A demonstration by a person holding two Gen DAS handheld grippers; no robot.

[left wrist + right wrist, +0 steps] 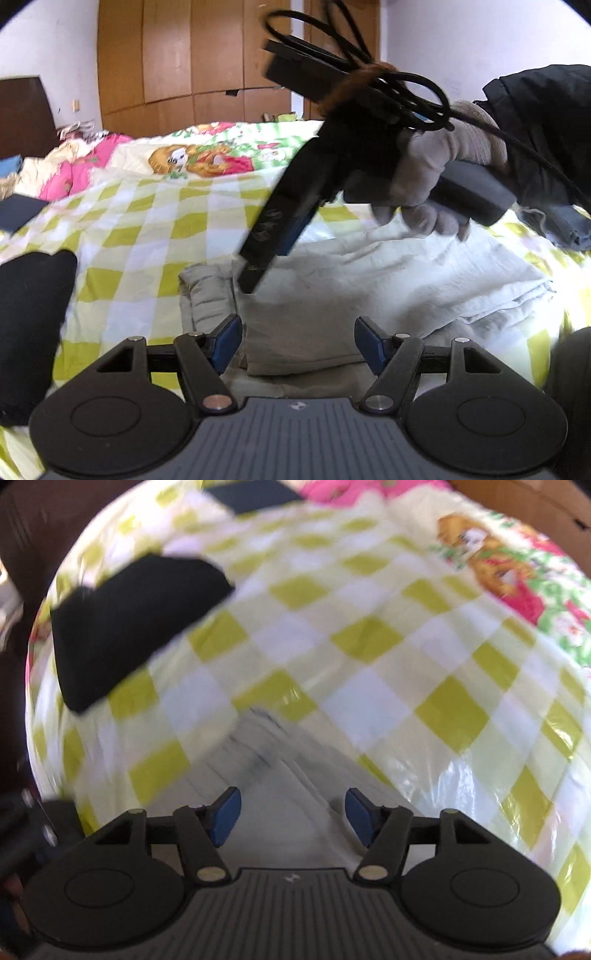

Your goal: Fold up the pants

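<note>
Left wrist: pants (pixel 314 306), pale grey, partly folded on bed (pixel 147 221); left gripper (pixel 297 343) spread, empty, over them. Soft, light, limp; pinch a folded edge

Right wrist: right gripper (pixel 293 819) spread over pants (pixel 266 738), blurred

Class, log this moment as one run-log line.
left gripper: open | right gripper: open | pants: grey, on checked bedspread, unheld

Black garment (pixel 129 627) beside open checkered sheet (pixel 369 635)
</note>
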